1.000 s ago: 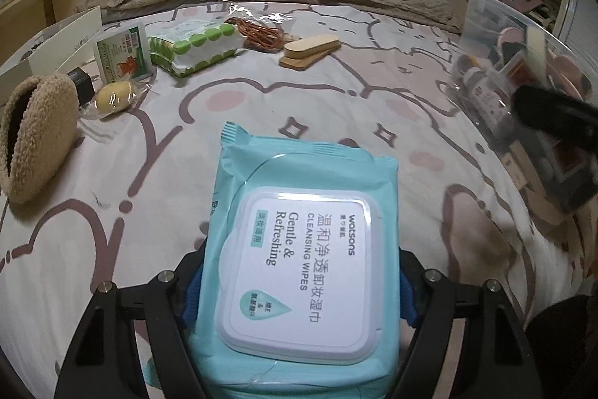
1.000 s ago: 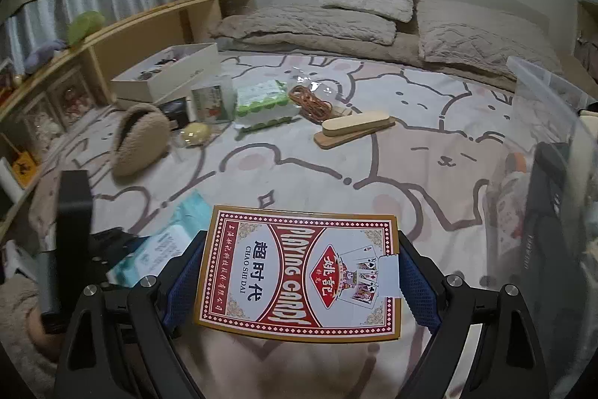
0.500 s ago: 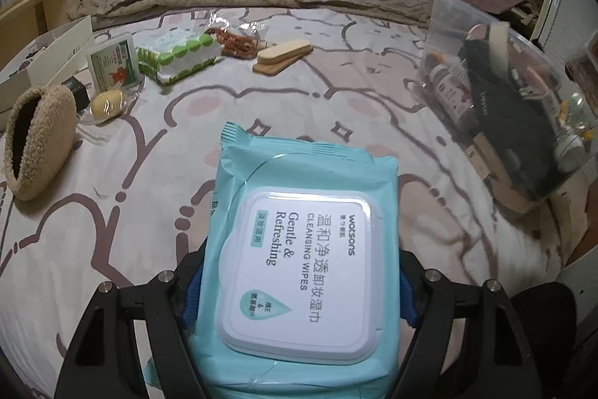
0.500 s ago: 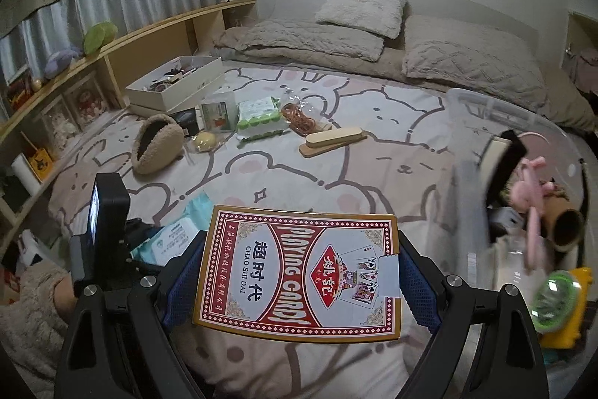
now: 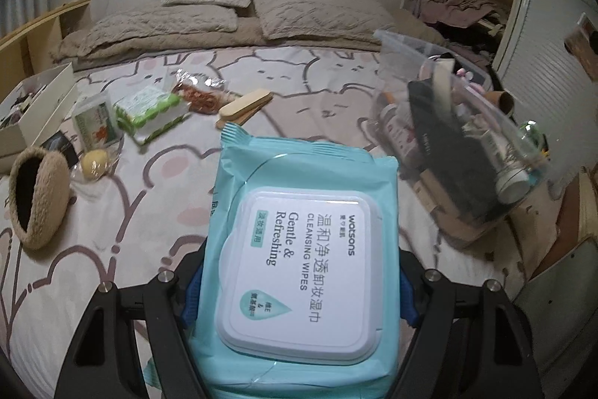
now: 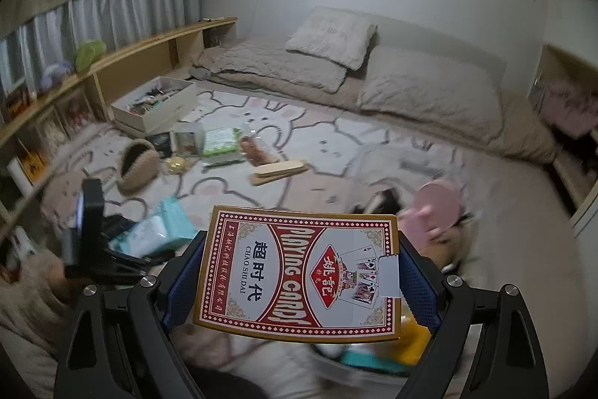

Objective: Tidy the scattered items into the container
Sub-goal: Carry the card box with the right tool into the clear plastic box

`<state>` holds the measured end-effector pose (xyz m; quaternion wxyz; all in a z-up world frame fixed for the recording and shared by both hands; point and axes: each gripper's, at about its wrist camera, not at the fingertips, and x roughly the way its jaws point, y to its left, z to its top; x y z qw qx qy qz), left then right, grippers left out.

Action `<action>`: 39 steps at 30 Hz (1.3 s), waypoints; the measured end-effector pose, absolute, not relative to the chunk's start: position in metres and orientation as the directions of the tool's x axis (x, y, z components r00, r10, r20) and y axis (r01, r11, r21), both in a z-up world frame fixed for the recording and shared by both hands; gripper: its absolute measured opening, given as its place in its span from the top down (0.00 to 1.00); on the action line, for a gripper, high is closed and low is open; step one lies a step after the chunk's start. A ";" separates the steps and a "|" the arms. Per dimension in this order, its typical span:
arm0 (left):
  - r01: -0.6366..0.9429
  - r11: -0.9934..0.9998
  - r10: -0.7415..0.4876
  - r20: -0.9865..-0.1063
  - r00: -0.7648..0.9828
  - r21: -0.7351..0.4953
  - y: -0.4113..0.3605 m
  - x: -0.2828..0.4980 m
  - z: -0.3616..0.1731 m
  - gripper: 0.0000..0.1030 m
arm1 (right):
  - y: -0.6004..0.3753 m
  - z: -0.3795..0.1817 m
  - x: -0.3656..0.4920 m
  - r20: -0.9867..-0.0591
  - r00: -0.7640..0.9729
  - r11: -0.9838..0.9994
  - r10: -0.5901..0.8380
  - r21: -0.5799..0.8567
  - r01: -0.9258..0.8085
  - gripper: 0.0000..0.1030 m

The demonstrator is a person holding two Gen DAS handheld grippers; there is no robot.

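My left gripper has its two blue-padded fingers clamped on the sides of one pale teal pack of cleansing wipes with a white flip lid, held above the bed. My right gripper grips one red-and-white box of playing cards the same way, pads pressed against both its short edges.

Right of the wipes sits one clear plastic storage container, already crowded with bottles and dark items. On the bear-print bedsheet far left I count six loose things: one woolly tan pouch, one yellow round item in a wrapper, one small green-and-white box, one green-dotted white packet, one clear bag of reddish-brown bands and one pair of stacked wooden sticks. One open white cardboard box stands at the left edge.
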<state>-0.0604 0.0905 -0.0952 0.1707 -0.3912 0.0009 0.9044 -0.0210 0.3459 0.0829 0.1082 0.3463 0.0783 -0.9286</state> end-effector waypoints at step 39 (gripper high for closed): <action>-0.514 -0.818 0.554 -0.594 -0.583 -0.258 0.219 -0.108 0.005 0.25 | 0.378 -0.024 -0.079 -0.909 -0.415 -0.564 -0.034 -0.325 0.759 0.00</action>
